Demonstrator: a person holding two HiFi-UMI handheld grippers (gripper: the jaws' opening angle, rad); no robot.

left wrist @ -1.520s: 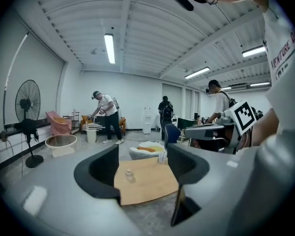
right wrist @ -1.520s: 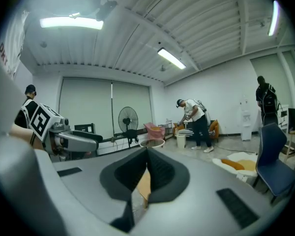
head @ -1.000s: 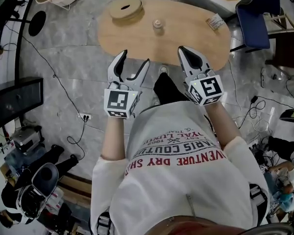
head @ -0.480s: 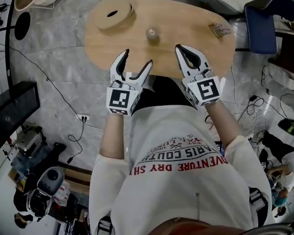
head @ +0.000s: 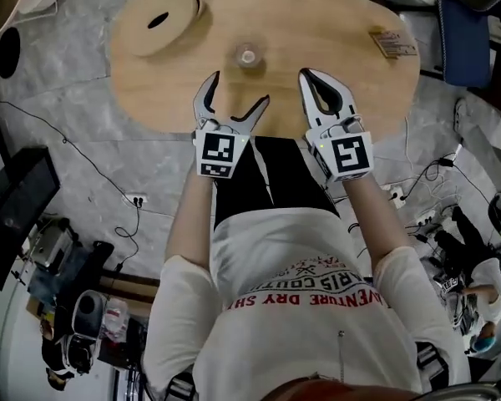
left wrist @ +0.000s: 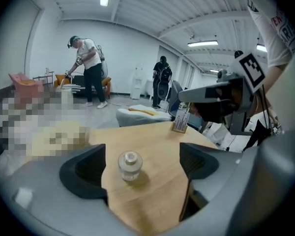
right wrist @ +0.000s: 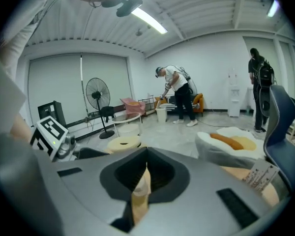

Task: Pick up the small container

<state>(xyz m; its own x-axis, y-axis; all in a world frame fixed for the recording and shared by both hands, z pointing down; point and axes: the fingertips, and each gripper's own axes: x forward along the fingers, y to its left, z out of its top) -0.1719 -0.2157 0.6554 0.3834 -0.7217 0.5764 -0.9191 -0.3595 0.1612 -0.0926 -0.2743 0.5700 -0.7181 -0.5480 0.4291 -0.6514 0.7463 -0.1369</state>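
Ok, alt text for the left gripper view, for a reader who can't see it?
A small glass jar stands on a wooden table between the left gripper's wide, opening fingers, untouched by them. The right gripper shows at upper right; people stand in a bright room behind.

Desk [head: 317,23]: one, carrying three items, namely one small container [head: 248,55], one round tan disc with a hole [head: 160,25] and one printed card [head: 393,42]. One blue chair [head: 468,32] beside the desk. Background: two standing people, one bending over [left wrist: 88,68] and one in dark clothes [left wrist: 162,80], plus one pedestal fan [right wrist: 98,100].
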